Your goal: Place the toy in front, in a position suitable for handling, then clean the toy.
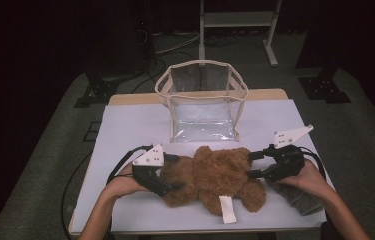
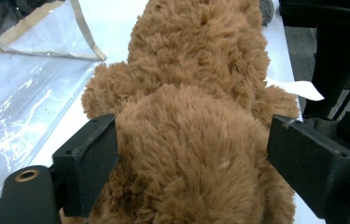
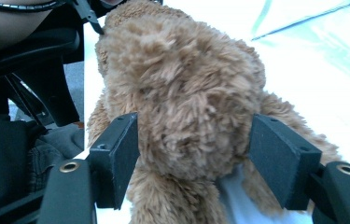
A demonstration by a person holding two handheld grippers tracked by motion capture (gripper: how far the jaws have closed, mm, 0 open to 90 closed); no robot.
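Note:
A brown plush teddy bear lies across the white table near its front edge, with a white tag sticking out toward the person. My left gripper straddles the bear's left end. In the left gripper view the bear bulges between the jaws of that gripper, and the fur only brushes the pads. My right gripper straddles the bear's right end. In the right gripper view the jaws of that gripper stand wide on either side of the fur without squeezing it.
A clear plastic bag with beige trim stands open just behind the bear at mid-table. A grey cloth item lies under the right hand at the front right corner. The white table cover is bare to the left and right of the bag.

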